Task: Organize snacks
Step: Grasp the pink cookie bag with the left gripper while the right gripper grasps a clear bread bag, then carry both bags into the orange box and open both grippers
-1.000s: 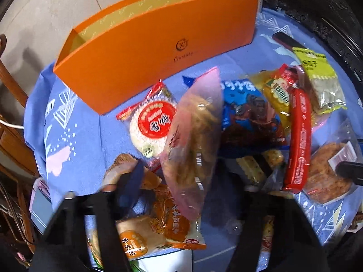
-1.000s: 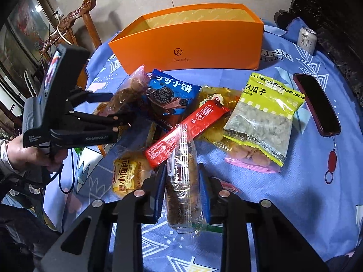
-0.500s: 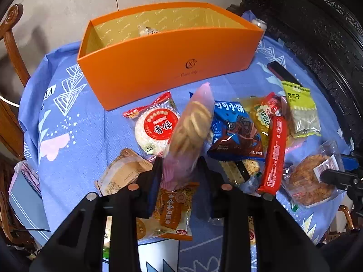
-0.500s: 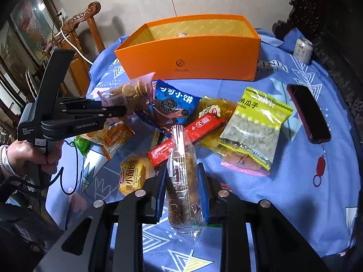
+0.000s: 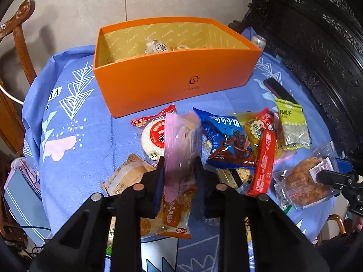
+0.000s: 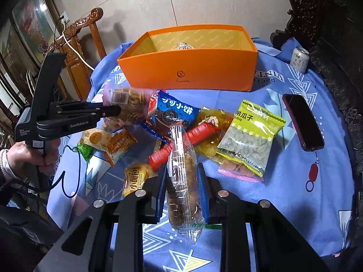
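Observation:
On the blue tablecloth [image 5: 74, 117] stands an orange box [image 5: 177, 77] with a few wrapped snacks inside, and loose snack packets lie in front of it. My left gripper [image 5: 179, 165] is shut on a pink bag of biscuits [image 5: 181, 140], held up above the pile. The right wrist view shows the same bag [image 6: 131, 102] at the left gripper's tip [image 6: 113, 111]. My right gripper [image 6: 182, 174] is shut on a clear pack of brown pastries [image 6: 181, 158], lifted off the cloth. That pack [image 5: 301, 181] also shows at the right edge of the left wrist view.
A blue cookie packet [image 6: 174, 113], a red stick pack [image 5: 264, 156], a green seed packet [image 6: 251, 136] and small bread packs lie before the box. A phone [image 6: 302, 122] and a can [image 6: 299, 59] sit right. A wooden chair [image 6: 79, 34] stands left, dark carved furniture [image 5: 317, 45] right.
The left jaws closed onto the pink bag and lifted it off the pile. Both grippers rose, so the box's inside now shows. The right gripper kept its pack.

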Tool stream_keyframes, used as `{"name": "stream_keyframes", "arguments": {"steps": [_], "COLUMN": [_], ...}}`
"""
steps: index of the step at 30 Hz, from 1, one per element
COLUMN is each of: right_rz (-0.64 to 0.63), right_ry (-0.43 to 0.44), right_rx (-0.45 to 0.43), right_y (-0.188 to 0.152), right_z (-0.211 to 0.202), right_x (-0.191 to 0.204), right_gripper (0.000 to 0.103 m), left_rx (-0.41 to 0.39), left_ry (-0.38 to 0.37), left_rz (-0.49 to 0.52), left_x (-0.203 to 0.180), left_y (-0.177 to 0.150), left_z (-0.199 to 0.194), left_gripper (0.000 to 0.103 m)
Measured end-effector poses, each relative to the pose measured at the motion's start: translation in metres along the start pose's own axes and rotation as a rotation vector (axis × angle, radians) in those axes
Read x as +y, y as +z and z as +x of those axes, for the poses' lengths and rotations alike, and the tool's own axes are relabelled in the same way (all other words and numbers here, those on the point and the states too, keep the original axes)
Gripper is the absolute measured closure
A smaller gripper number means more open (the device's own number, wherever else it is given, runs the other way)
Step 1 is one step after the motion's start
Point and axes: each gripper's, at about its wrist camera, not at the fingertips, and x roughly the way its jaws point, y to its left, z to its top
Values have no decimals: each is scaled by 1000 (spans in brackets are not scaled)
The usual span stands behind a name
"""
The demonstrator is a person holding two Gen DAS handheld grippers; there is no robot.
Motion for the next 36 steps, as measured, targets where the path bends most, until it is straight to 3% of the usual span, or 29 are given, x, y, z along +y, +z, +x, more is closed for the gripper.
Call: {"name": "stream_keyframes", "arguments": {"steps": [8,12,15,16,19,30,36], "right_rz": [15,23,31,34,35,74,52], "right_ry": [9,11,14,15,18,15,26], "right_rx": [7,13,11,10,5,-18,-67], "right_y": [2,2,2,2,3,12,31], "right_z": [3,6,6,6,4,-1,-16], "right_x": [-1,-2,-3,-4,-5,-12,-9], "right_gripper": [78,78,78,78,78,78,78], "left_rx": [39,87,84,82,89,24,-74], "left_ry": [-17,-13,6,5,-39,-87,-71], "left_rz": [-33,-37,18,25,-6,-49,-23], "left_x": [7,4,-5,-6,-4,0,2], "left_y": [6,15,18,19,21,13,32], "left_z": [18,34,42,44,46,14,-36], "left_gripper": [77,56,58,70,76,77,77]}}
